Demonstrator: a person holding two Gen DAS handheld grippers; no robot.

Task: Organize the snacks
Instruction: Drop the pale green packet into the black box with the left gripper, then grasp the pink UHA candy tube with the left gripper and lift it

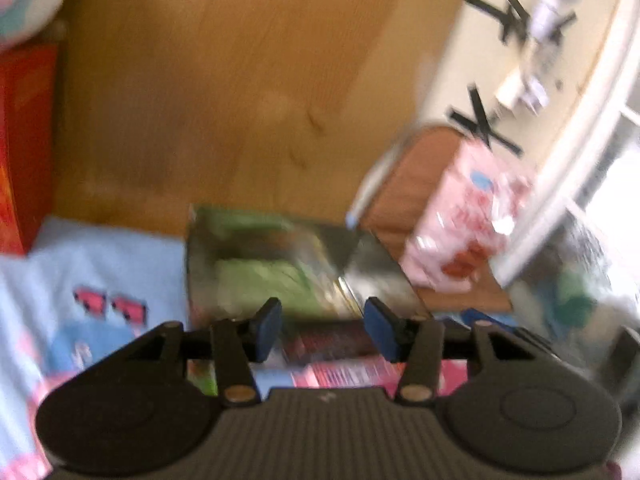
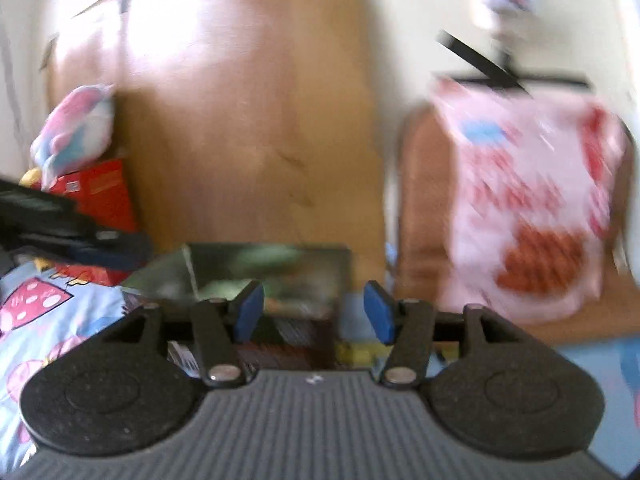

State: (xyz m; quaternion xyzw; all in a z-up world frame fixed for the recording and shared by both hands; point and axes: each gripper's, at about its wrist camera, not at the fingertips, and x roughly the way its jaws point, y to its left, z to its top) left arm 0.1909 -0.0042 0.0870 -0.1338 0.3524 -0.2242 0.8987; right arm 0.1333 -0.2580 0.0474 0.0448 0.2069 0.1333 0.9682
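Left gripper (image 1: 322,328): hovering with its 2 blue pads (image 1: 267,330) spread, gripping nothing.
Right gripper (image 2: 314,314): also hanging spread wide, gripping nothing.
Dark green snack box (image 1: 280,268): lying on the wooden table (image 1: 224,92), just ahead of both grippers.
Pink snack bag (image 2: 532,216): standing, perhaps tilted given the blur, in a brown tray (image 2: 424,200) at the table's right edge.
Red box (image 1: 24,148): sitting at the left edge.

Left hand-held gripper (image 1: 323,326), right hand-held gripper (image 2: 314,312) — black ribbed bodies, round side discs, silver pivot screws, blue pads (image 1: 267,330).
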